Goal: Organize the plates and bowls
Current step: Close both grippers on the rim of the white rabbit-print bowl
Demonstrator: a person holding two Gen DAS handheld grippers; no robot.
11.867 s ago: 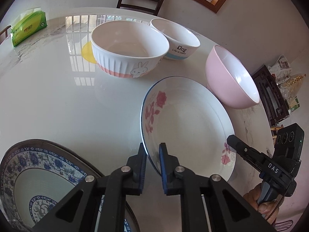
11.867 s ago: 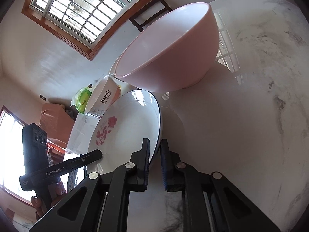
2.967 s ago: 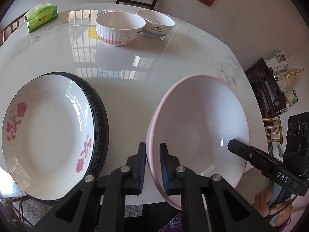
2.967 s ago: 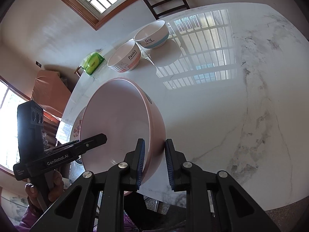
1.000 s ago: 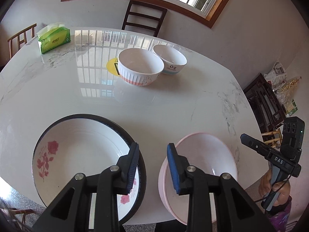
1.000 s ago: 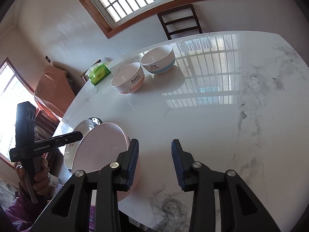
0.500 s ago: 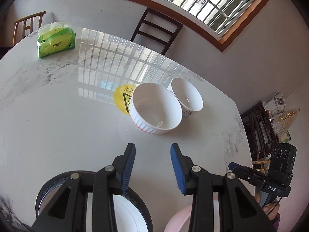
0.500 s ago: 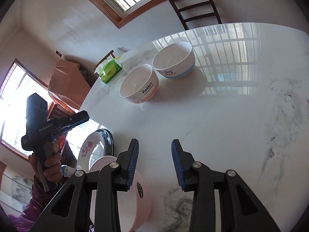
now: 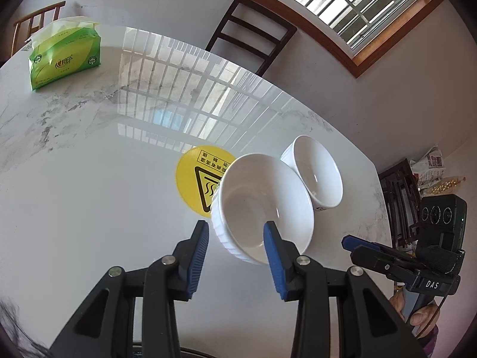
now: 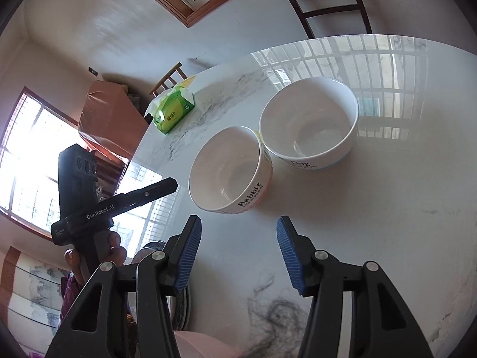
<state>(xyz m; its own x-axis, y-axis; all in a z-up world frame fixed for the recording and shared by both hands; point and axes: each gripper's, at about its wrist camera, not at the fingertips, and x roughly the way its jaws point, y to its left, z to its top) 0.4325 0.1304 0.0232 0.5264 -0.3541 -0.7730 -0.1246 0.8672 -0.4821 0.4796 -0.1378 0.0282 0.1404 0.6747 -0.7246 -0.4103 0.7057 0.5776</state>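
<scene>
A white ribbed bowl marked "Rabbit" [image 9: 262, 208] [image 10: 229, 170] stands on the marble table beside a white bowl marked "Dog" [image 9: 317, 176] [image 10: 310, 125]. My left gripper [image 9: 235, 238] is open, its jaws just short of the Rabbit bowl's near rim. My right gripper [image 10: 237, 238] is open and empty, a little short of the Rabbit bowl. The stacked plates' edge [image 10: 182, 307] and the pink bowl's rim [image 10: 202, 343] show at the bottom of the right wrist view.
A yellow round warning sticker [image 9: 199, 179] lies partly under the Rabbit bowl. A green tissue pack [image 9: 64, 59] [image 10: 174, 110] sits at the table's far edge. A dark chair [image 9: 250, 35] stands behind the table.
Both grippers have moved forward across the table toward the two white bowls. The plates and the pink bowl have slipped to the bottom edge of view.
</scene>
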